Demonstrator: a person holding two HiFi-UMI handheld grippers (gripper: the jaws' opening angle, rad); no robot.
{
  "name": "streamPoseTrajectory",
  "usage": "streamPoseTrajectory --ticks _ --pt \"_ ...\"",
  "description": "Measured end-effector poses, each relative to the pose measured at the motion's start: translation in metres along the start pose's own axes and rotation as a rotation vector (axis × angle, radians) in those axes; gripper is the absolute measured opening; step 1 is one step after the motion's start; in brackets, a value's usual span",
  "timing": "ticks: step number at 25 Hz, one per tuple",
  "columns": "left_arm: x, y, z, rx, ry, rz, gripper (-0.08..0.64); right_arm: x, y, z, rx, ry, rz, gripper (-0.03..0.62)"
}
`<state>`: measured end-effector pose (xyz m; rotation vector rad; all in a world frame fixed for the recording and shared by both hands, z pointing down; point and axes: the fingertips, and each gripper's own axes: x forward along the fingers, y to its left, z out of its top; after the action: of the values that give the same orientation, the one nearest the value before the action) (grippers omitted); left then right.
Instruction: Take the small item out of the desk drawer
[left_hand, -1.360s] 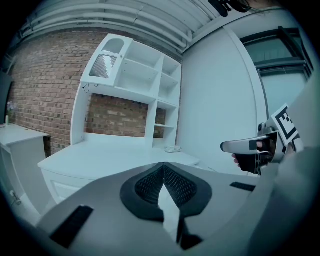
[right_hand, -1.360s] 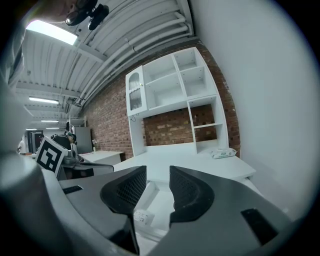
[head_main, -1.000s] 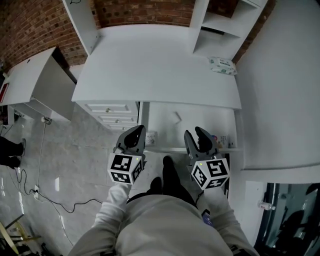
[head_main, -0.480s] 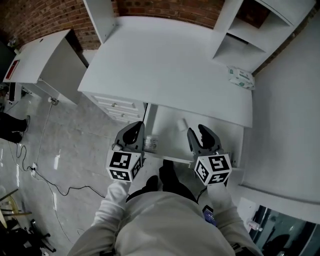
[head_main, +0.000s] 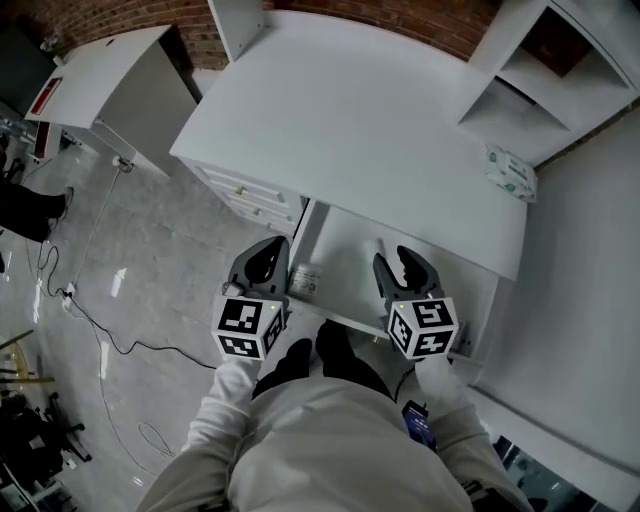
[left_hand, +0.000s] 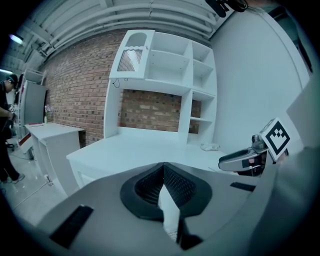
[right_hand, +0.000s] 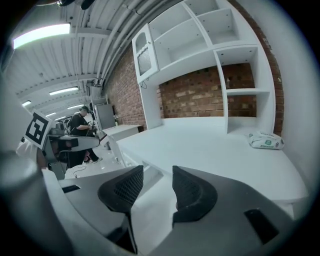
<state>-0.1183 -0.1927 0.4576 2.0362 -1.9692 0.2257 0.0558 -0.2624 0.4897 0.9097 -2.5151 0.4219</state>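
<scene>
The left gripper (head_main: 268, 258) has closed, empty fingers. The right gripper (head_main: 404, 262) has just been opening its fingers, also empty. The small item (head_main: 305, 279) sits in the drawer's (head_main: 445, 272) front left corner. Go down slowly, one finger each side.

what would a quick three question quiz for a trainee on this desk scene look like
1. True or false: the desk drawer is pulled open.
2. Which hand-held gripper has its jaws apart? A: left. B: right. C: both.
3. What lies on the desk top towards its right end?

Key
1. True.
2. B. The right hand-held gripper has just been opening its jaws, with nothing between them. The left hand-held gripper is shut and empty.
3. A white packet with green print.
</scene>
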Motion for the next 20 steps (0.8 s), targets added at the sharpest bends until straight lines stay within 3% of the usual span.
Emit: streamPoseTrajectory --ticks 7,20 --pt "-0.001 0.009 -0.008 -0.028 0.017 0.054 0.018 0.031 -0.005 -0.026 -0.027 0.118 0.033 0.194" --pt "0.001 0.033 -0.018 -0.061 0.055 0.140 0.018 0.087 -0.032 -0.098 0.022 0.372 0.022 0.230"
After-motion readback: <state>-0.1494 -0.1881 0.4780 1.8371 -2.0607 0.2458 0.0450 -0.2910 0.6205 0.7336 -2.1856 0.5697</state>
